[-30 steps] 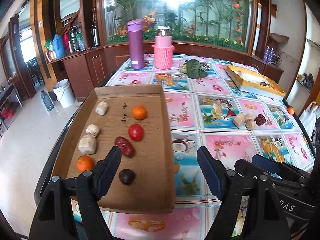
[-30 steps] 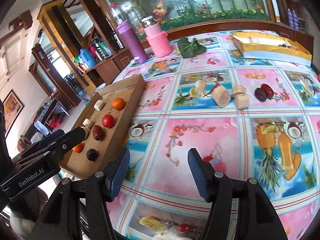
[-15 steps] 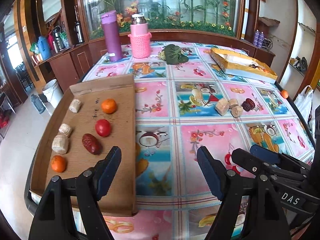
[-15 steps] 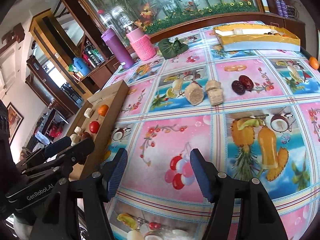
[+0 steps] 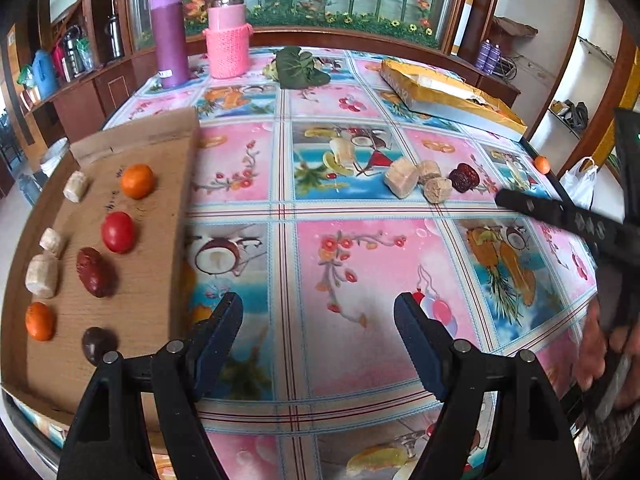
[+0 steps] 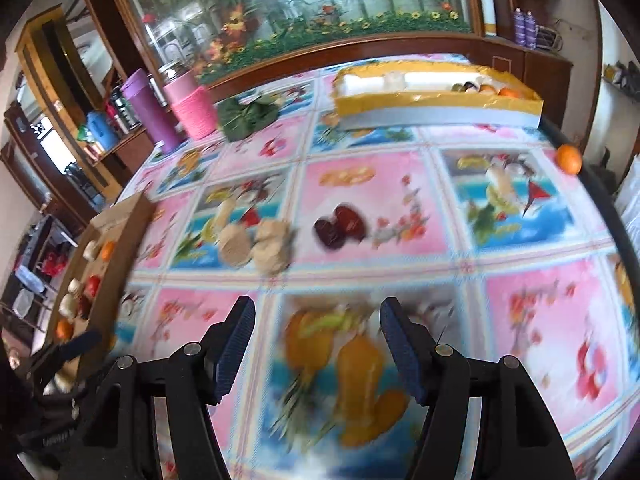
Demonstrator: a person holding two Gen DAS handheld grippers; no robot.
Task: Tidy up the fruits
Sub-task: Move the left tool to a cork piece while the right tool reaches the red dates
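Observation:
A cardboard tray (image 5: 160, 184) at the table's left holds several fruits in rows: an orange (image 5: 137, 180), a red tomato (image 5: 117, 231), a red date (image 5: 95, 272) and beige pieces. Loose on the table lie beige pieces (image 5: 401, 179) and dark red dates (image 5: 464, 177), also in the right wrist view (image 6: 340, 226), and a small orange (image 6: 568, 159) at the right edge. My left gripper (image 5: 318, 332) is open and empty above the tablecloth. My right gripper (image 6: 316, 340) is open and empty, short of the dates.
A yellow box (image 6: 436, 100) with fruit stands at the back right. A purple flask (image 5: 169, 36), a pink jar (image 5: 227, 40) and a green leaf bundle (image 5: 302, 68) stand at the back. The right gripper's fingers (image 5: 560, 212) reach in from the right.
Both grippers have swung right, away from the tray and toward the loose pieces and dates. The right wrist view is blurred with motion. Both stay open.

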